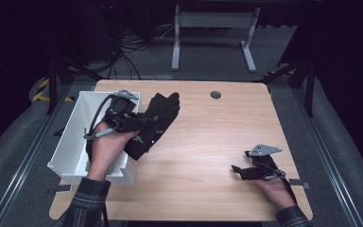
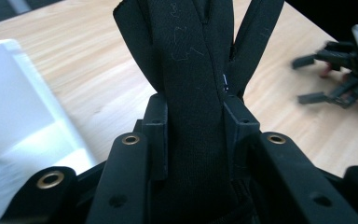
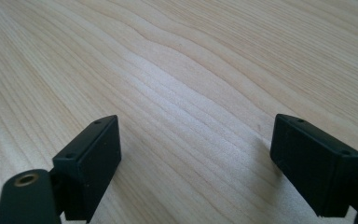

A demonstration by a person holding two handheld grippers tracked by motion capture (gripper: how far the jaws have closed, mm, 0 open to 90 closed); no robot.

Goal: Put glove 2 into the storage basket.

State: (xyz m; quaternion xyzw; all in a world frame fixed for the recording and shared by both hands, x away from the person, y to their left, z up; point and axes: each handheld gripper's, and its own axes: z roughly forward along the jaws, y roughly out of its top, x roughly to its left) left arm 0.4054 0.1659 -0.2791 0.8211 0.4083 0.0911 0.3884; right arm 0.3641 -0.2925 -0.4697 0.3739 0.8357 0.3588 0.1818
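A person's left gripper [image 1: 144,120] lifts a black glove [image 1: 157,124] above the near edge of a white bin [image 1: 71,142], its fingers [image 2: 156,135] clamped on the fabric so the glove hangs clear of the wooden worktop [image 1: 203,156]. The right gripper [image 1: 238,171] rests well apart on the worktop, fingers [image 3: 93,158] spread wide and empty, apparently waiting.

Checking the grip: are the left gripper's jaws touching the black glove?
Touching. The left gripper view shows the left gripper with both jaws pressed against the black glove.
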